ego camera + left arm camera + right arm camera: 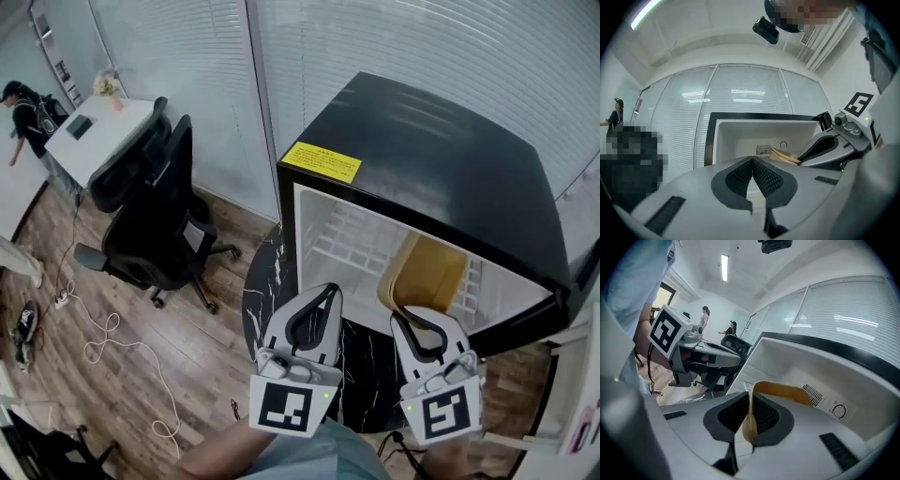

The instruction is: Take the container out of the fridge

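A black mini fridge point(441, 159) stands open, its white inside point(797, 366) facing me. A tan container point(427, 272) sits tilted at the fridge mouth, over the white wire shelf point(352, 239). My right gripper point(405, 316) is shut on the container's thin rim; in the right gripper view the tan wall point(783, 391) is pinched between the jaws of that gripper point(751, 404). My left gripper point(328, 289) hovers just left of it in front of the opening, shut on nothing point(752, 161). The container point(785, 156) shows beside the right gripper point(825, 145) in the left gripper view.
The fridge rests on a round black marble table point(267, 281). A black office chair point(150, 216) stands to the left, with a white desk point(94, 131) behind it. A white cable point(103, 337) trails over the wood floor. A person point(23, 112) stands at far left.
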